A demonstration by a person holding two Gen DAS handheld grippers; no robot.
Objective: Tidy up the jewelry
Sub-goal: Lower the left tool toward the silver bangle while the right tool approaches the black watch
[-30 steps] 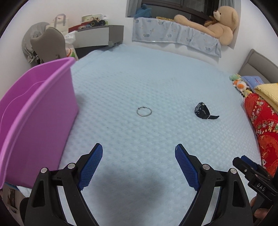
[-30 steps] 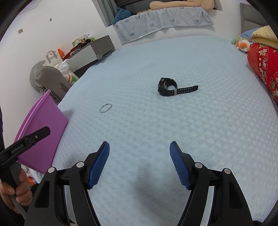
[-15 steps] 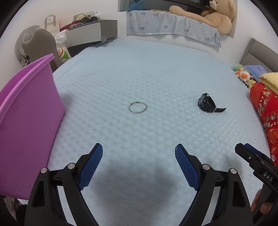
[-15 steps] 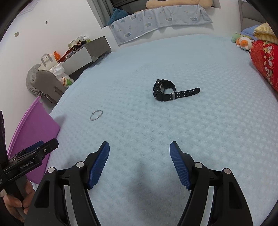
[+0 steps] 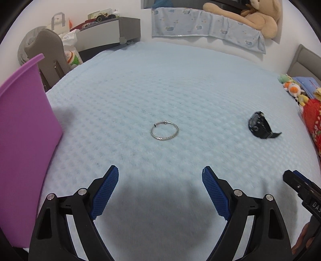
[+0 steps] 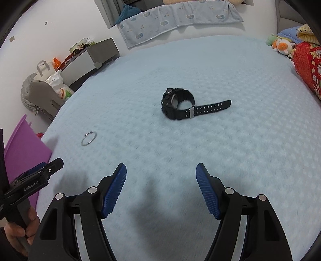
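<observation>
**A:** Jewelry first, left to right: where does it lie?

**B:** Far left stands a purple bin point(image 5: 24, 140), its wall rising at the bed's left edge. On the light blue bed cover point(image 5: 160, 84) a thin silver bangle point(image 5: 164, 131) lies flat near the middle, well apart from the bin. To its right a black wristwatch point(image 5: 260, 125) rests on its side, strap buckled into a loop and its tail pointing right.

**A:** And the tongs?

**B:** The left tongs point(image 5: 160, 174) hang over the near part of the bed cover, blue ribbed pads spread wide, nothing between them; the bangle lies beyond them, untouched. The right tongs point(image 6: 161, 170) are likewise released and empty, and the wristwatch point(image 6: 177, 104) lies farther off, straight ahead of the gap.

**A:** Any writing to read?

**B:** In the right wrist view, the left tongs' body at the near left carries white lettering, "GenRobot.AI" point(image 6: 30, 185), above a hand point(image 6: 18, 228) gripping the handle. In the left wrist view, the right tongs' body at the near right shows "DAS" point(image 5: 316, 204), the rest cut off by the frame.

**A:** Other labels?

**B:** Packages on the grey cabinet point(image 5: 106, 36) at the far left are too small to read. A tan teddy bear point(image 5: 250, 18) lies far right on a blue patterned cloth.
</observation>
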